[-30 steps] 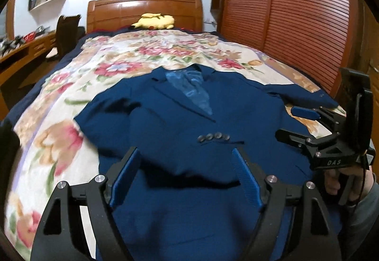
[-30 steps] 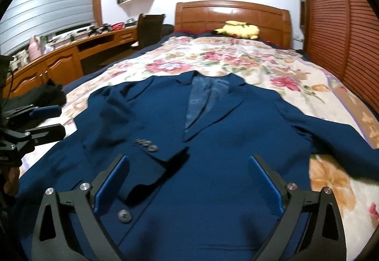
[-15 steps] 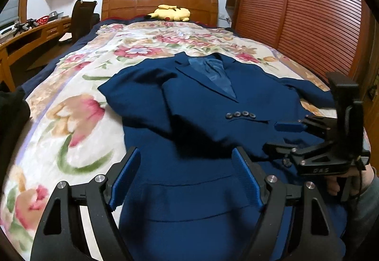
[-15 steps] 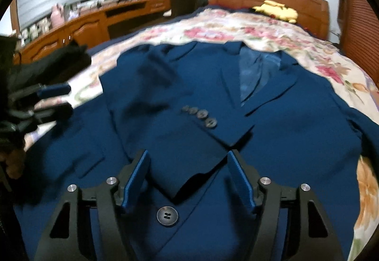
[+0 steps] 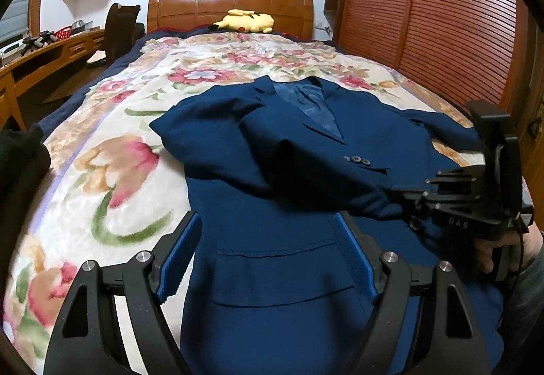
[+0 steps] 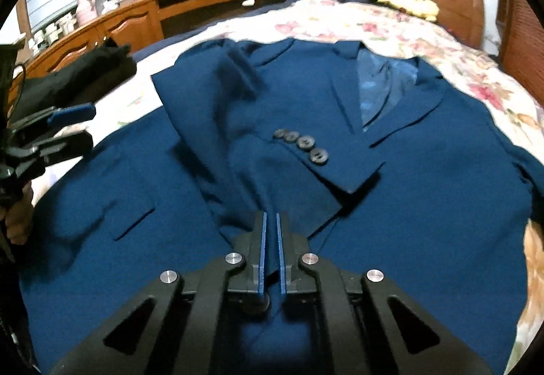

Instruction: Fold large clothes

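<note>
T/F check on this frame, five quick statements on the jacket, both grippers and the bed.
1. The right gripper is shut on the blue suit jacket. True; its jaws have just been closing and fabric sits between the pads.
2. The left gripper is clamped on the jacket hem. False; its jaws stand wide open over the jacket, pads clear of the cloth.
3. One sleeve is folded across the jacket front, four cuff buttons showing. True.
4. The jacket lies on a plain white sheet. False; it lies on a floral blanket.
5. A yellow plush toy sits near the headboard. True.
</note>
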